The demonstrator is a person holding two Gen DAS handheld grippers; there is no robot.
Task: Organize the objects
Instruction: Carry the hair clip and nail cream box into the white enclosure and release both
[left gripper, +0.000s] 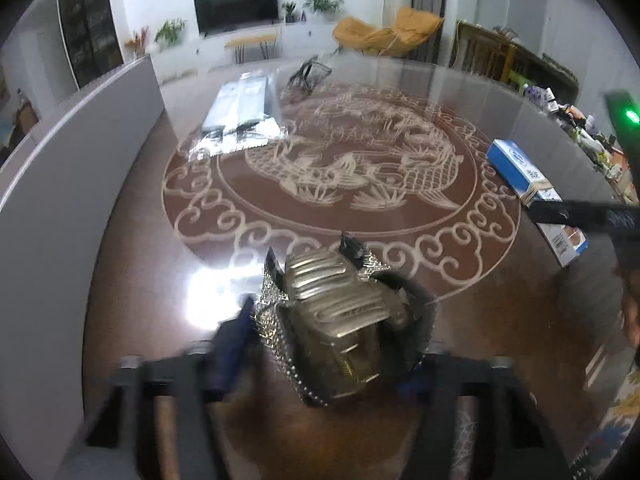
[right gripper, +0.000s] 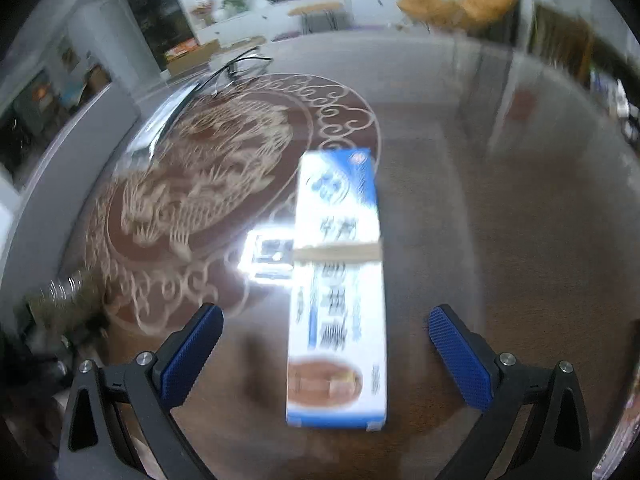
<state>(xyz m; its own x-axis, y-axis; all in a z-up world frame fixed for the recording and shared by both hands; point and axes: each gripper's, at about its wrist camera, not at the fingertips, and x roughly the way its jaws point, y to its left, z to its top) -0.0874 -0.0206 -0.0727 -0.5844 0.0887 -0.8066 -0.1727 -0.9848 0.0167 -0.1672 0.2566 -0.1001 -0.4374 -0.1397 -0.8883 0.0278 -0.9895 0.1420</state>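
Studded metal clip [left gripper: 340, 320] pinched in left tool [left gripper: 332, 344]; right tool [right gripper: 326, 354] spread around blue box [right gripper: 338, 280].

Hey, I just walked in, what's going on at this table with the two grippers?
A person is tidying a round glass-topped table using a gripper in each hand. The left gripper is shut on a metallic pet brush with wire bristles, holding it just above the tabletop. The right gripper is open, its blue fingers on either side of a long blue and white box lying flat, not yet touching it. Silver packets and a black wire rack sit at the far side.
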